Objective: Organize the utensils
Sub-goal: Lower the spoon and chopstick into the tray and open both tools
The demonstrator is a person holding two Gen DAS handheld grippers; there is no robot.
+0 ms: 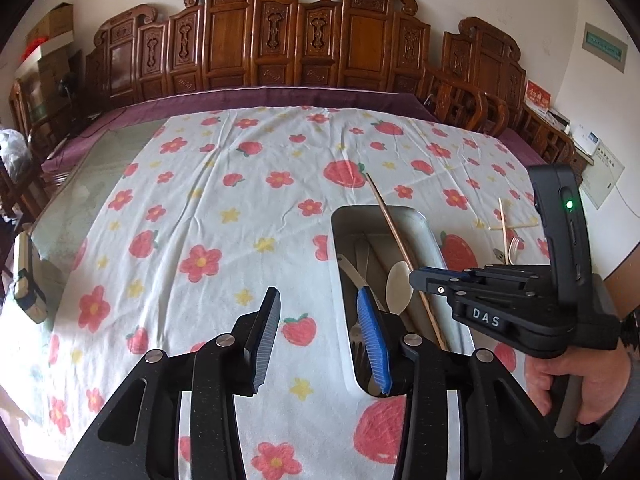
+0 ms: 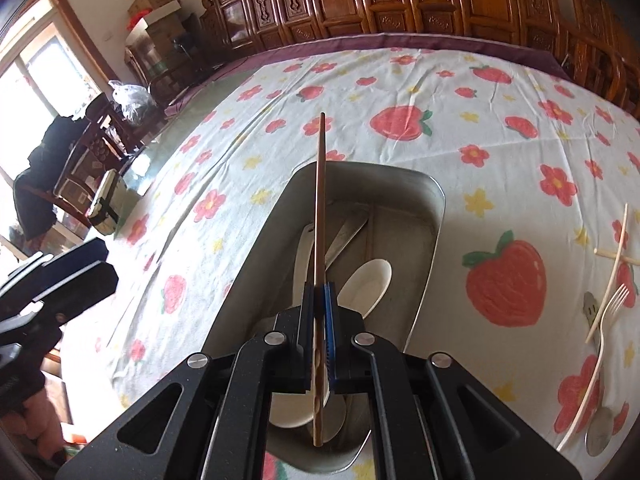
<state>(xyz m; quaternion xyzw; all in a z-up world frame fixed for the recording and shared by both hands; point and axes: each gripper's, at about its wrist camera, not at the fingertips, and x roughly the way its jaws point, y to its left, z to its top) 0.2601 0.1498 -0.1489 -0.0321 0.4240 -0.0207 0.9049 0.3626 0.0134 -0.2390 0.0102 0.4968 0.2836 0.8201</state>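
Note:
A metal tray [image 2: 434, 216] sits on the strawberry-print tablecloth and holds white spoons [image 2: 370, 280] and other utensils. My right gripper [image 2: 319, 292] is shut on a brown wooden chopstick [image 2: 320, 184], held above the tray and pointing away over its far rim. The left wrist view shows that gripper [image 1: 420, 278], the chopstick [image 1: 390, 220] and the tray [image 1: 432, 236]. My left gripper [image 1: 318, 312] is open and empty, hovering over the tray's left edge. More utensils lie on the cloth at the right: a white fork [image 2: 610, 304], pale chopsticks [image 2: 618, 240] and a metal spoon [image 2: 598, 428].
Carved wooden chairs [image 1: 280, 40] line the table's far side. A box-like object [image 1: 26, 284] sits at the table's left edge on bare glass. The cloth [image 1: 192, 200] left of the tray is bare. Chairs and bags stand by a window [image 2: 36, 80] at left.

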